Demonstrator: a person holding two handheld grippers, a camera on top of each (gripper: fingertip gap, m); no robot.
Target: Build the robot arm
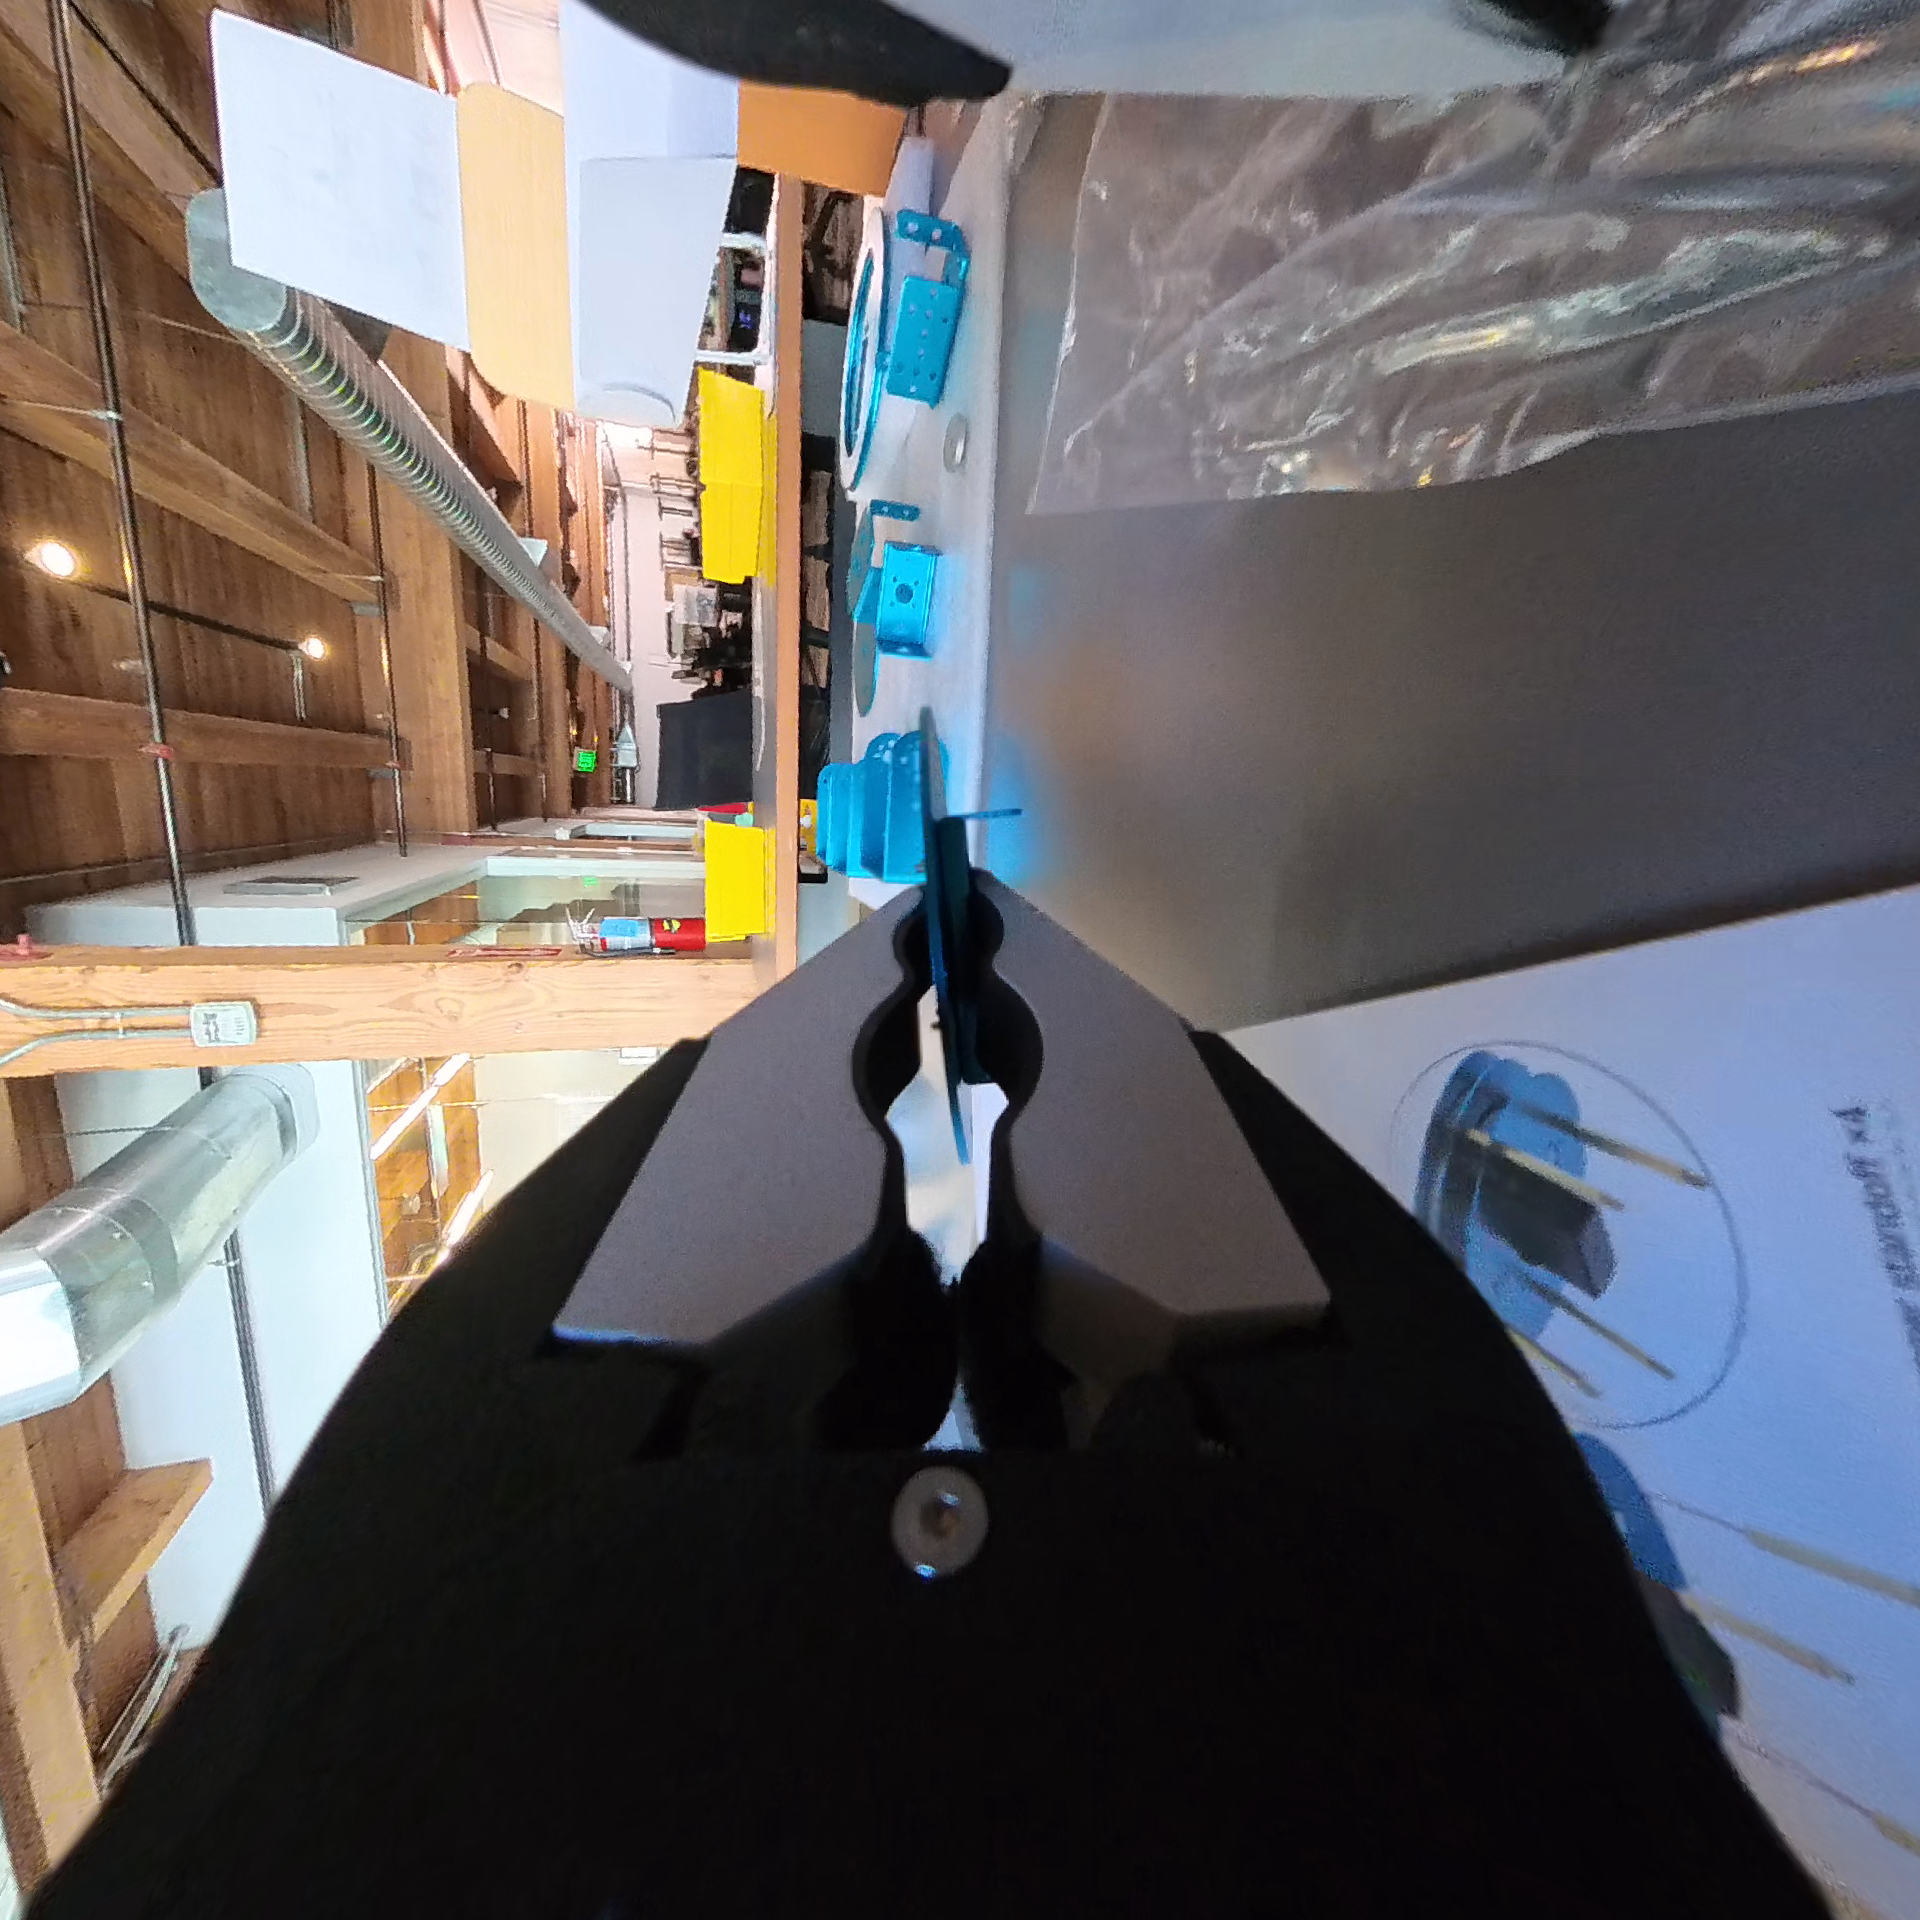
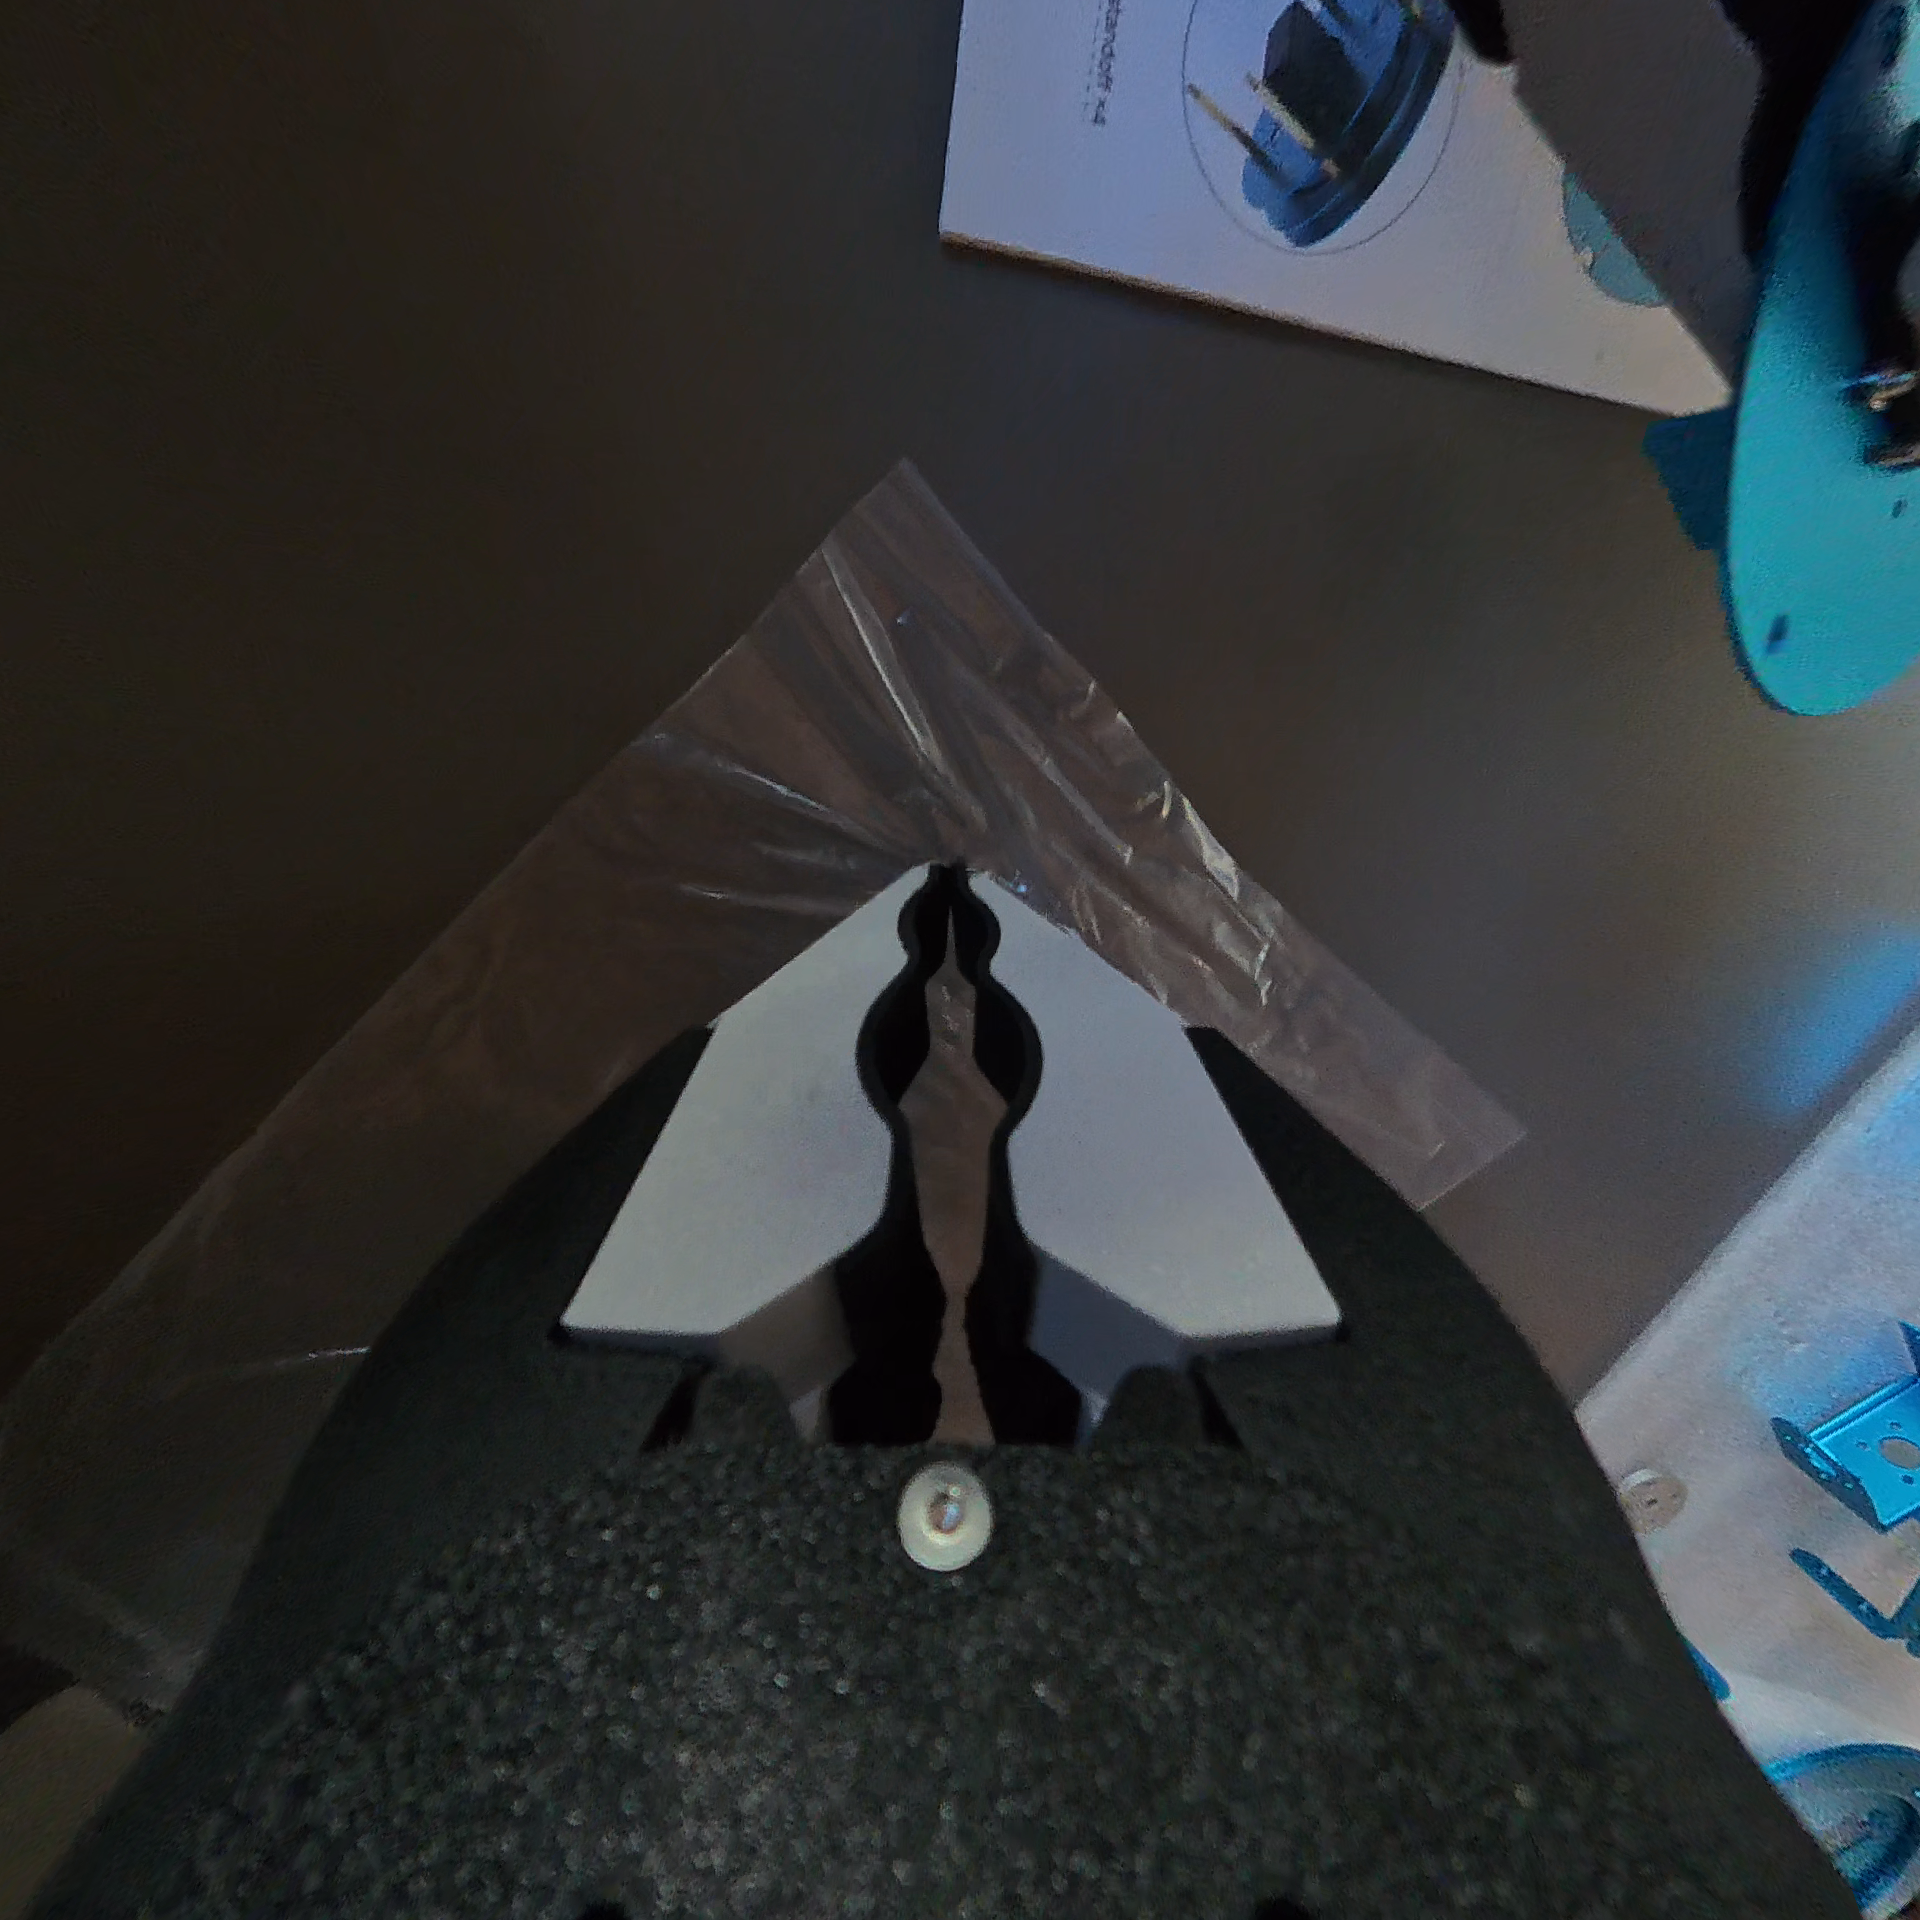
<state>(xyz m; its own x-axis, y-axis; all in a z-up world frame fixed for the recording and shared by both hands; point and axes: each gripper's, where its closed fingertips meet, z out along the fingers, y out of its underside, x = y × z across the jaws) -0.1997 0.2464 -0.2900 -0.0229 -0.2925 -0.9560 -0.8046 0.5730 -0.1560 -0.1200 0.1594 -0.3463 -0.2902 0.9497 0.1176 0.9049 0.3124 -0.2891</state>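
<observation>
In the left wrist view my left gripper [image 1: 951, 899] is shut on a thin blue metal plate [image 1: 948, 831], seen edge-on, which sticks out past the fingertips. The same plate shows in the right wrist view [image 2: 1829, 540] at the upper right. My right gripper [image 2: 948, 871] is shut on a clear plastic bag [image 2: 997, 727]. The film bunches into creases at the fingertips and drapes down both sides over the dark mat [image 2: 416, 416]. The bag also shows in the left wrist view [image 1: 1455, 291] at the upper right.
Several blue metal brackets [image 1: 920, 332] [image 1: 899, 608] [image 1: 868, 821] and a washer [image 1: 956, 442] lie on a white surface beyond the mat. A printed instruction sheet [image 1: 1662, 1195] [image 2: 1299, 156] lies on the mat. More blue brackets [image 2: 1855, 1475] sit at the lower right. The grippers' ends are close to 12 centimeters from one another.
</observation>
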